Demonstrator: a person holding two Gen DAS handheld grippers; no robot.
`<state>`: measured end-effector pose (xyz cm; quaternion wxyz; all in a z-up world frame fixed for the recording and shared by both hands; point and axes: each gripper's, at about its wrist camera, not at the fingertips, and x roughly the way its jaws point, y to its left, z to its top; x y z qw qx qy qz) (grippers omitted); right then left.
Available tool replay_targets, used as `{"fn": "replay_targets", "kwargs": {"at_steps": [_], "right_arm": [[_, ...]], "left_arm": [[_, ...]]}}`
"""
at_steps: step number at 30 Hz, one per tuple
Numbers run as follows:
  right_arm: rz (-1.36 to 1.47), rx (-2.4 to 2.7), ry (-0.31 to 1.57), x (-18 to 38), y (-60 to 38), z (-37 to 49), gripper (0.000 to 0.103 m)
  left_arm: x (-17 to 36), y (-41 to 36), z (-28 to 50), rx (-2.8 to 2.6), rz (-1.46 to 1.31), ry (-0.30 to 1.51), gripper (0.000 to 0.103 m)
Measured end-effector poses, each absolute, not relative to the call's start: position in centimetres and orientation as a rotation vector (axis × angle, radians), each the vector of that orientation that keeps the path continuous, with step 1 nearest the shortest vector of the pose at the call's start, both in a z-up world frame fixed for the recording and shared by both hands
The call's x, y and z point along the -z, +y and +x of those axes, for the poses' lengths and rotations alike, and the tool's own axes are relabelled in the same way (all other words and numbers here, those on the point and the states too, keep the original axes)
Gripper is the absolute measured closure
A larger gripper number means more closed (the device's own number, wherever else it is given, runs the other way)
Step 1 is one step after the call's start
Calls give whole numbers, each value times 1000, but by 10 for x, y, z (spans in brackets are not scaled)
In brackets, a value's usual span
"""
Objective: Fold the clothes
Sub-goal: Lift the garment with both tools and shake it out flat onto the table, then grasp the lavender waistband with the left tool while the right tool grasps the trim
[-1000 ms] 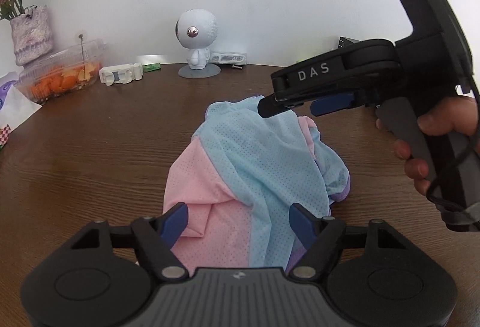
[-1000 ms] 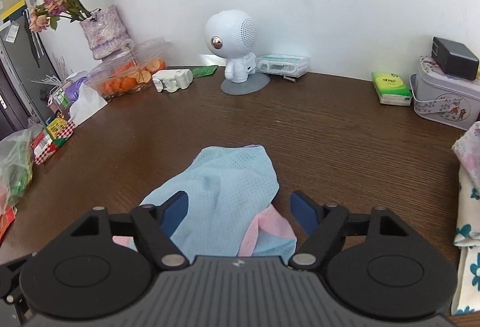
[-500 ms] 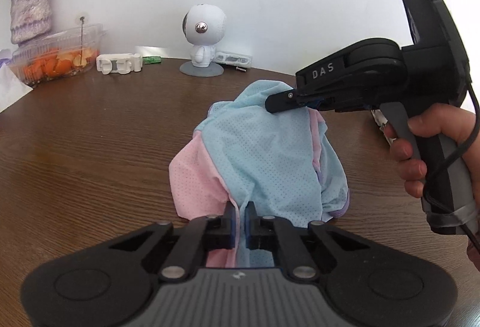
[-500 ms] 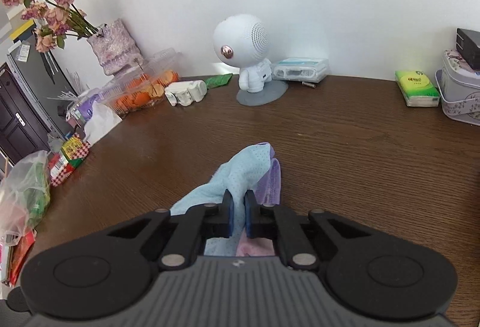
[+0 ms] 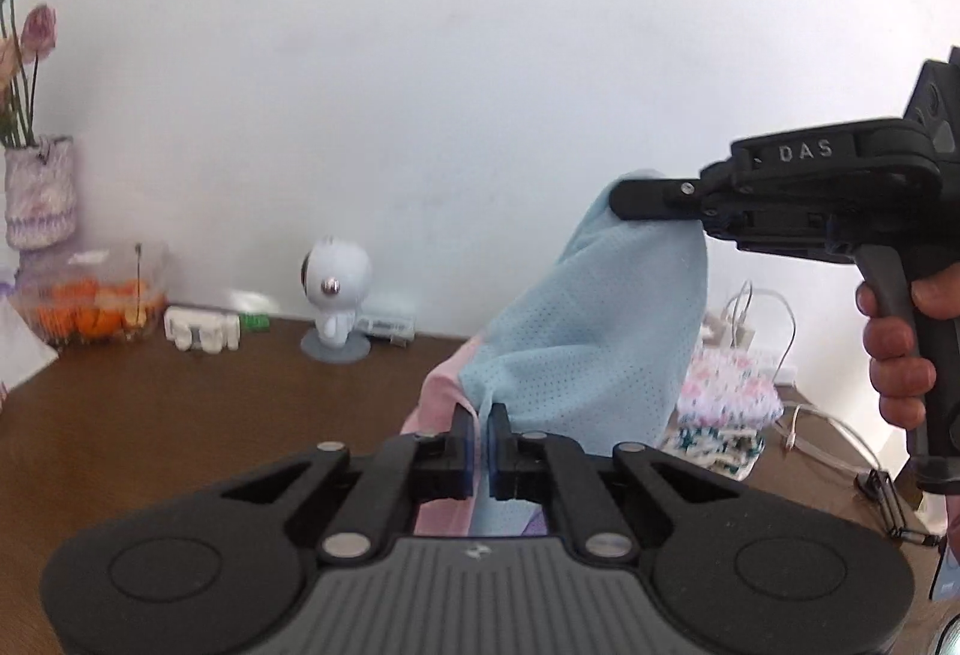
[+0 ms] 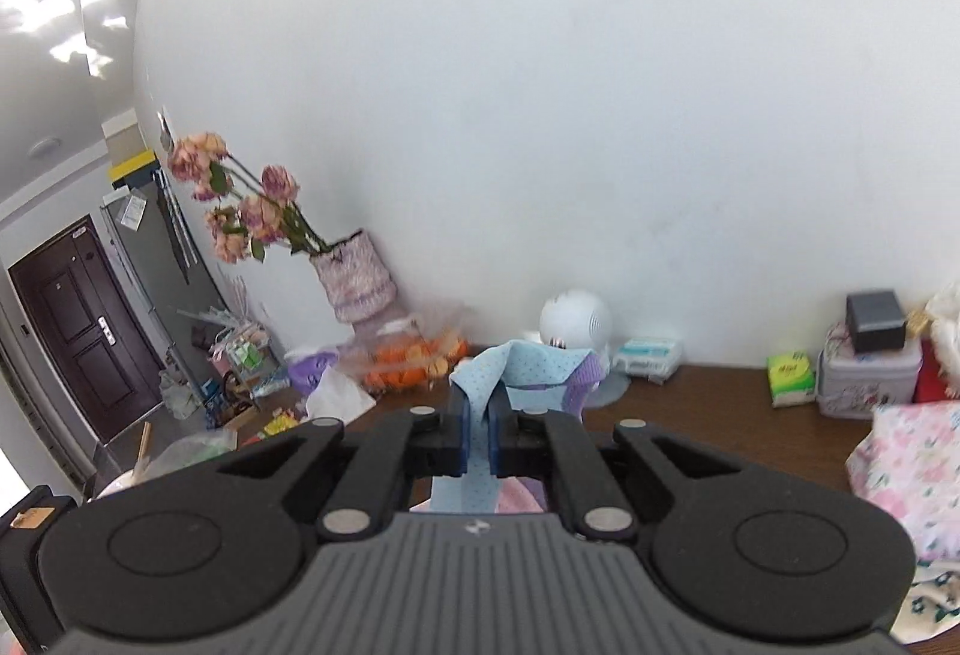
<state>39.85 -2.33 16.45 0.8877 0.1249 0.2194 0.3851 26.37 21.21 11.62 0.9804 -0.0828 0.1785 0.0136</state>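
Note:
A light blue and pink mesh garment (image 5: 591, 331) hangs in the air above the brown table (image 5: 180, 415), stretched between both grippers. My left gripper (image 5: 479, 415) is shut on its lower edge, where pink meets blue. My right gripper (image 5: 624, 202), seen from the side with a hand on its handle, is shut on the garment's top corner, higher up and to the right. In the right wrist view my right gripper (image 6: 478, 409) pinches a blue fold of the garment (image 6: 516, 364), with a purple trim beside it. The garment's lower part is hidden behind the gripper bodies.
At the back of the table stand a white round-headed robot figure (image 5: 335, 295), a clear box of orange fruit (image 5: 90, 307), a vase of flowers (image 6: 354, 283) and a white block (image 5: 201, 331). Floral folded cloth (image 5: 729, 409), a tin (image 6: 867, 379) and a green pack (image 6: 791, 370) lie right.
Both grippers went from open to shut on the garment, then rose, lifting it off the table. The right gripper now holds its corner higher than the left.

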Motion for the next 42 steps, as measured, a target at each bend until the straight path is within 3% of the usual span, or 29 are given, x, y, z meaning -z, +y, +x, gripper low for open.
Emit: {"fn": "replay_targets", "kwargs": {"at_steps": [5,9,14,19,21,22,23,24,25,27,29,32,42], "right_arm": [[274,-792,290,-232,-76,342,98],[193,-777,404,-197,-113,280,98],[95,-755,555,-151,-159,203,98],[153,-742,855,-42,-175,145,97],[187,-737,928,-9,-183,120,94],[199,-734,947,-3,-189,112,88],[211,-730,965,4,-195,105,70],[223,-726,984,10,-201,97,60],[234,-721,993,14,-208,91,55],[255,-707,942,4,-226,88,54],[283,-661,864,-12,-246,97,35],[206,-524,781,-20,-262,120,29],[48,-436,823,25,-258,190,34]], "left_arm": [[-201,190,224,8,-106,198,100],[-210,153,177,113,-33,219,99],[-139,104,134,234,20,482,99],[-49,73,101,329,-18,755,99],[-30,67,94,352,-44,820,98],[-23,67,90,361,-55,845,97],[-20,69,86,364,-63,860,91],[-21,70,82,366,-66,857,81],[-23,72,77,368,-66,846,74],[-38,77,69,365,-68,793,41],[-56,84,66,363,-73,732,30],[-76,91,84,337,-69,682,22],[-51,58,247,415,189,761,24]]}}
